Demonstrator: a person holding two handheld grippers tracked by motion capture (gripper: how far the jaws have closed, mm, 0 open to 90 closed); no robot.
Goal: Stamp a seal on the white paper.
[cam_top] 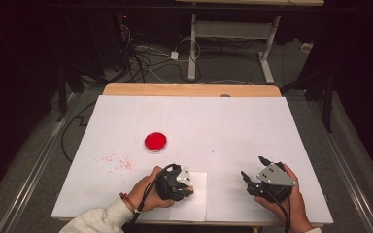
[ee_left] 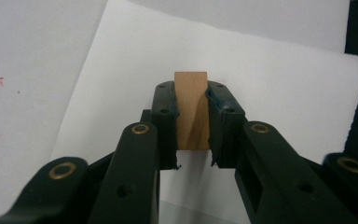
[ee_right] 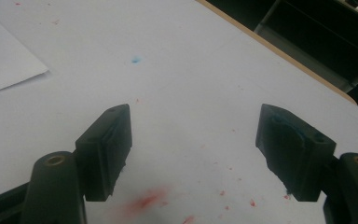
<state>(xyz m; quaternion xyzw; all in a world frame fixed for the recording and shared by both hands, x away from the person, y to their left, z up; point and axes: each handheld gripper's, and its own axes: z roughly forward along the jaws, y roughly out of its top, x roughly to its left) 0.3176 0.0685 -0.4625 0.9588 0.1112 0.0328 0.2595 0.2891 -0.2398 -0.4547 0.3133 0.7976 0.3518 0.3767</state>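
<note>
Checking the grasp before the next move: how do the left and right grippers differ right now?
The left gripper is shut on a wooden block; the right gripper is open, holding nothing. The left hangs over the white paper sheet; the right over the red-speckled table cover. Both have black jaws.

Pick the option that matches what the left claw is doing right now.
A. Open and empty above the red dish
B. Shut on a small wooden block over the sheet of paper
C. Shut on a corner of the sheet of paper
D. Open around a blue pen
B: in the left gripper view the left claw has both jaws pressed against the sides of a small wooden block, with the sheet of paper beneath it.
</note>
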